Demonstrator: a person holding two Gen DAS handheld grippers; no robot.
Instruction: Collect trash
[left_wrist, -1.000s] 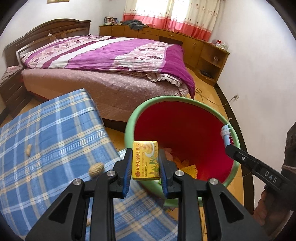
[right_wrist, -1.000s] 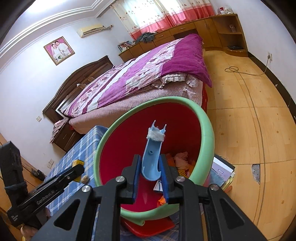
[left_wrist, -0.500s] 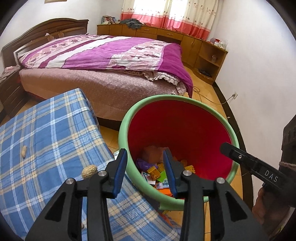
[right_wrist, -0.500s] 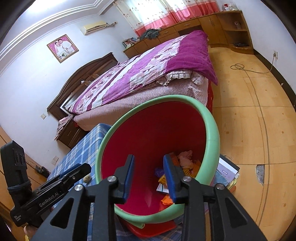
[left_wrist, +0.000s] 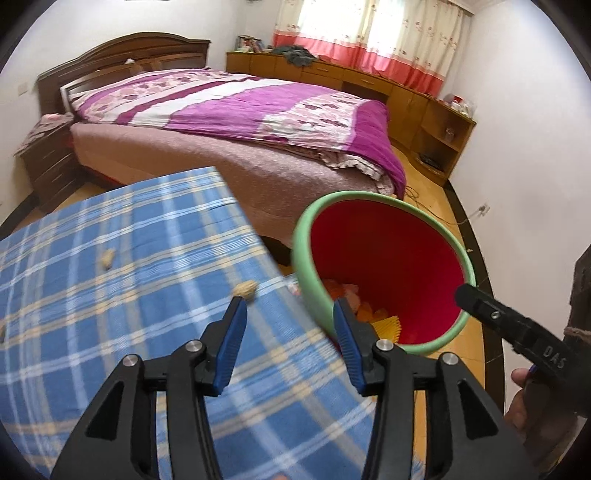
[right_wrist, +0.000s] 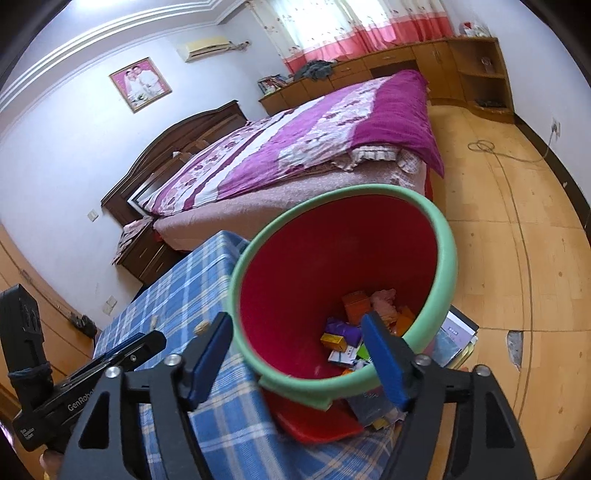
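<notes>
Just ahead, peanut, left jaws spread

Blk claw, blue pads

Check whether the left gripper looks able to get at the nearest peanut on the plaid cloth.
Probably yes. The left gripper is open and empty, and the peanut lies uncovered on the plaid cloth just ahead of its left finger, nothing between.

A home bedroom: a double bed under a purple quilt, wooden cabinets below pink curtains, and what looks like a wedding portrait on the wall
</notes>
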